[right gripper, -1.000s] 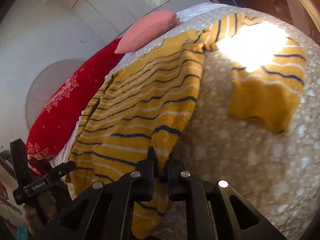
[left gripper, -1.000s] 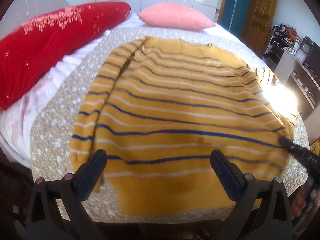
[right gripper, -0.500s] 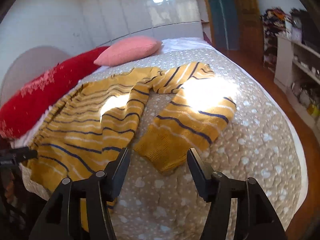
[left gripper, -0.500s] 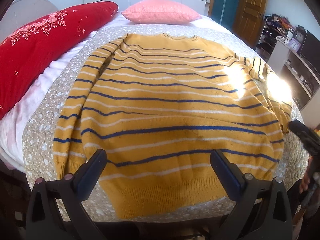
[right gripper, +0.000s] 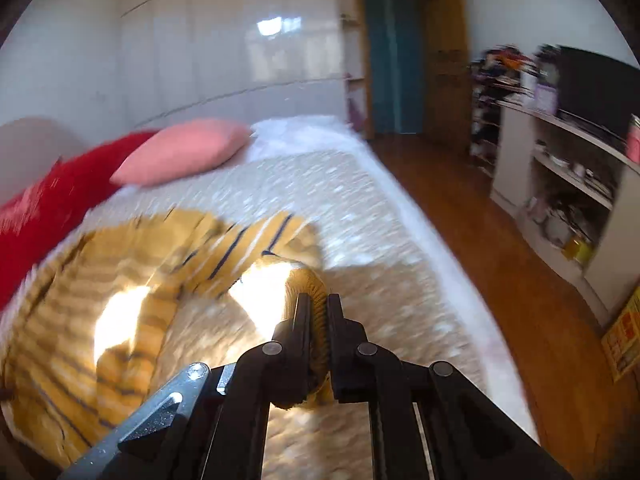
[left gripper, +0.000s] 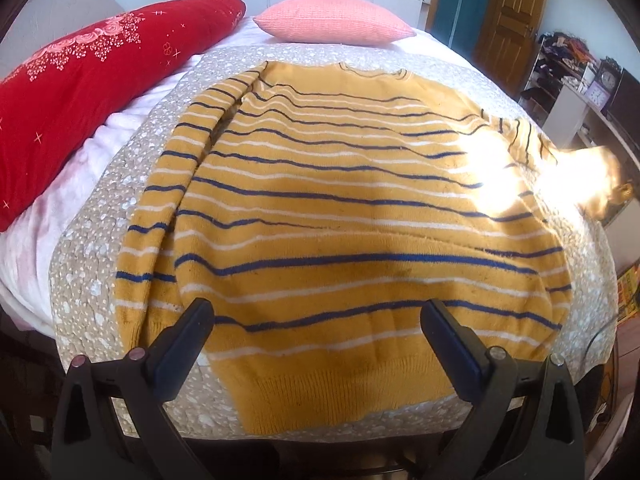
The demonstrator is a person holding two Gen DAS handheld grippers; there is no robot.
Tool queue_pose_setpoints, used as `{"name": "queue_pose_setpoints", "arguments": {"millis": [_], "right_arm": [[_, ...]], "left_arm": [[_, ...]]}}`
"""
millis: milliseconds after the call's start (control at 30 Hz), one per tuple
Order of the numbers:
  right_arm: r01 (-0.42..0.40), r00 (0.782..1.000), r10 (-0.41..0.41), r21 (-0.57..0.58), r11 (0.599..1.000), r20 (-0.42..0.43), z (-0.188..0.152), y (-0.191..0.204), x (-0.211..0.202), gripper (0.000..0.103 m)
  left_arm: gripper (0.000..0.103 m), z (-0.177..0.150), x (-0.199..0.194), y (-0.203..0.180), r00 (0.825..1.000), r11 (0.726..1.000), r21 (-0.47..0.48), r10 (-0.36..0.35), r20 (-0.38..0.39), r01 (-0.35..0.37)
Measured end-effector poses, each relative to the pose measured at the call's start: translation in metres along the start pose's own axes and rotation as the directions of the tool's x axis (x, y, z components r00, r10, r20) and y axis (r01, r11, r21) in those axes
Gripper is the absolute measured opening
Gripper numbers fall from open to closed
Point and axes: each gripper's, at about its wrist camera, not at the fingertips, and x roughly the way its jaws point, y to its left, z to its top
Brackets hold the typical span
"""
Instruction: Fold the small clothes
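The sweater (left gripper: 352, 216), yellow with blue and white stripes, lies spread flat on the bed (left gripper: 92, 256), hem toward the foot, collar toward the pink pillow (left gripper: 332, 20). One sleeve is folded straight down along the body on the side nearest the red pillow (left gripper: 88, 76). The other sleeve (right gripper: 256, 248) runs off the opposite side of the sweater into a patch of strong sunlight.

The left gripper (left gripper: 318, 336) hangs over the sweater's hem with its jaws wide apart and nothing between them; whether the tips touch the fabric cannot be told.

The right gripper (right gripper: 319, 312) has its jaws clamped together on the ribbed cuff (right gripper: 306, 280) of the sunlit sleeve, and the cuff bulges out past the jaw tips. This view is blurred, so the sleeve's lie on the bed is unclear. Beyond the sweater on that side stand a shelf unit (right gripper: 560, 184) and a wooden door (left gripper: 508, 20).
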Motion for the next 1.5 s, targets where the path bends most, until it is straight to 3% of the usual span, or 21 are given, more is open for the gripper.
{"name": "queue_pose_setpoints", "arguments": {"millis": [133,233,367,533,633,733,867,1000,1133,1233,1267,1300,1400,1433,1467,1500], "right_arm": [[0.203,0.977,-0.212,0.172,0.964,0.032,0.043,-0.083,-0.008,0.006],[0.258,0.964,-0.268,0.260,0.930,0.001,0.053,-0.118,-0.008,0.004],[0.190,0.981,-0.195,0.286,0.939,-0.014,0.056,-0.106,-0.008,0.003],[0.015,1.000,-0.010,0.245,0.969,-0.023,0.063,-0.043,0.000,0.003],[-0.111,0.991,0.123,0.205,0.972,-0.045,0.068,0.015,0.010,0.004],[-0.228,0.967,0.241,0.139,0.964,-0.084,0.071,0.092,0.025,0.004],[-0.364,0.914,0.374,0.089,0.927,-0.157,0.067,0.204,0.047,0.004],[-0.451,0.863,0.448,0.043,0.892,-0.236,0.051,0.315,0.075,0.004],[-0.496,0.820,0.475,0.016,0.868,-0.319,0.027,0.413,0.113,0.004],[-0.507,0.802,0.473,0.002,0.862,-0.364,0.005,0.467,0.138,0.004],[-0.518,0.786,0.482,0.014,0.855,-0.388,-0.005,0.481,0.145,0.004],[-0.542,0.750,0.508,0.046,0.839,-0.425,-0.013,0.492,0.157,0.005],[-0.623,0.591,0.615,0.189,0.759,-0.521,-0.044,0.515,0.175,0.008],[-0.641,0.554,0.637,0.214,0.737,-0.536,-0.050,0.517,0.174,0.008],[-0.661,0.539,0.652,0.213,0.720,-0.533,-0.053,0.518,0.168,0.008],[-0.681,0.540,0.663,0.194,0.706,-0.519,-0.051,0.517,0.159,0.013]], "left_arm": [[0.103,0.000,0.003,0.004,1.000,1.000,-0.020,-0.014,-0.009,0.014],[0.103,0.001,0.005,0.006,0.999,0.999,-0.037,-0.033,-0.017,0.033],[0.103,0.001,0.000,0.009,0.999,0.998,-0.044,-0.052,0.000,0.052],[0.103,0.002,-0.015,0.021,0.996,0.993,-0.072,-0.086,0.039,0.089],[0.103,0.002,-0.027,0.034,0.993,0.989,-0.101,-0.098,0.069,0.104],[0.103,-0.001,-0.038,0.054,0.989,0.983,-0.140,-0.105,0.101,0.119],[0.103,-0.005,-0.046,0.080,0.986,0.976,-0.179,-0.101,0.132,0.124],[0.103,-0.011,-0.048,0.108,0.985,0.972,-0.210,-0.077,0.153,0.108],[0.103,-0.018,-0.042,0.138,0.988,0.964,-0.252,-0.046,0.149,0.083],[0.103,-0.022,-0.039,0.158,0.989,0.952,-0.295,-0.037,0.146,0.079],[0.103,-0.024,-0.038,0.162,0.989,0.949,-0.305,-0.035,0.145,0.078],[0.103,-0.025,-0.037,0.167,0.989,0.946,-0.314,-0.034,0.146,0.079],[0.103,-0.029,-0.034,0.179,0.989,0.937,-0.339,-0.034,0.145,0.082],[0.103,-0.030,-0.034,0.182,0.989,0.935,-0.345,-0.036,0.144,0.084],[0.103,-0.031,-0.034,0.184,0.989,0.933,-0.350,-0.036,0.146,0.085],[0.103,-0.031,-0.035,0.185,0.988,0.932,-0.353,-0.035,0.148,0.086]]}}
